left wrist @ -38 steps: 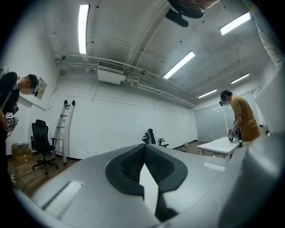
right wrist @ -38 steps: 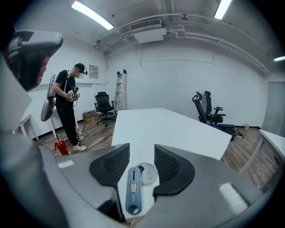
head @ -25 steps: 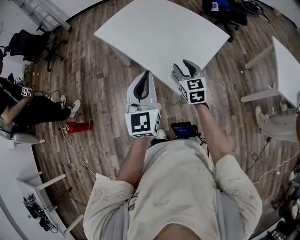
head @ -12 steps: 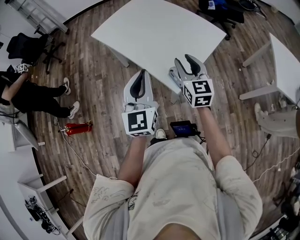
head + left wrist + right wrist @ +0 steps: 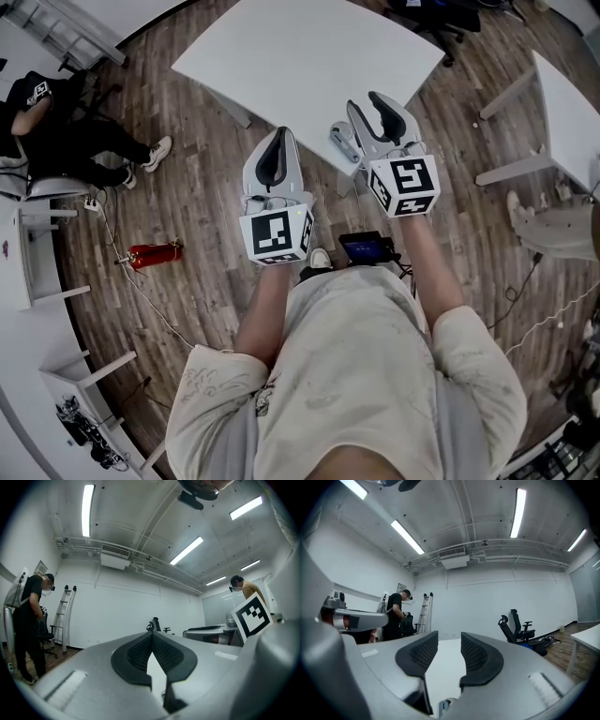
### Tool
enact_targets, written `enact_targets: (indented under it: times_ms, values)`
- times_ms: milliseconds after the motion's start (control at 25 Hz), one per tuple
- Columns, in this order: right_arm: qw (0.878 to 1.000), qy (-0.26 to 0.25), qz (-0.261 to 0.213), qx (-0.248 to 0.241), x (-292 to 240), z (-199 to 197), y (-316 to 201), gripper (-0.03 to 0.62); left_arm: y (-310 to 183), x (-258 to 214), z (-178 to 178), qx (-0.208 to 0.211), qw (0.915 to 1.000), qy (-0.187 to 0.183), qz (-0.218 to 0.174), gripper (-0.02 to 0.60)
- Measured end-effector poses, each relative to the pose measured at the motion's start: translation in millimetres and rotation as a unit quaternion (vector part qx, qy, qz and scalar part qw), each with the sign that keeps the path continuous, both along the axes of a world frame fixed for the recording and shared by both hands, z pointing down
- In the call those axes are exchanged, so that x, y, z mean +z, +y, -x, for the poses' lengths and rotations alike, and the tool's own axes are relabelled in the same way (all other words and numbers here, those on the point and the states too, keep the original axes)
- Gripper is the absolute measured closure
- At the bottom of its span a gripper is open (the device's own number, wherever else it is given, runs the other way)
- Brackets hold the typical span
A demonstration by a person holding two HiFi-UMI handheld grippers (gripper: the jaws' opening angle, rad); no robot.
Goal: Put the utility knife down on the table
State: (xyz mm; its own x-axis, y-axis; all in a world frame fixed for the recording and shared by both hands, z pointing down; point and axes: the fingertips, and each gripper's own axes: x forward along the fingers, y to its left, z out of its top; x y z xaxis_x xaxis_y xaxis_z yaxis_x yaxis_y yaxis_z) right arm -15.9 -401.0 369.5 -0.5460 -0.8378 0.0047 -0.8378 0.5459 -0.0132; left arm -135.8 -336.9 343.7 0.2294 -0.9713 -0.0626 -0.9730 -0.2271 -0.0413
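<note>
Slim grey utility knife [image 5: 341, 141] lay at the flat white bench's [image 5: 300, 56] near edge, so the put-down looked done. The grey right hand-held gripper [image 5: 370, 108] stood apart, jaws just closing slightly, nothing between. The grey left hand-held gripper [image 5: 278, 150] was pressed together, empty. Next: withdraw without nudging the knife.

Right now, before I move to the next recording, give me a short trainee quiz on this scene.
1. True or false: the utility knife lies on the white table.
2. Whose jaws stand apart? A: left gripper. B: right gripper.
3. Fill in: on the floor lies a red fire ____.
Key: 1 true. 2 B; its jaws have just been closing slightly, nothing between them. 3 extinguisher.
</note>
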Motion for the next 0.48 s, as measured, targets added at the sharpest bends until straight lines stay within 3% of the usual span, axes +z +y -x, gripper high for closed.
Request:
enact_targets:
  times_ms: [480]
  values:
    - [0.999, -0.020, -0.035, 0.004, -31, -10, 22, 0.450, 1, 2, -6, 0.010, 0.9999, 0.001, -0.002, 0.561]
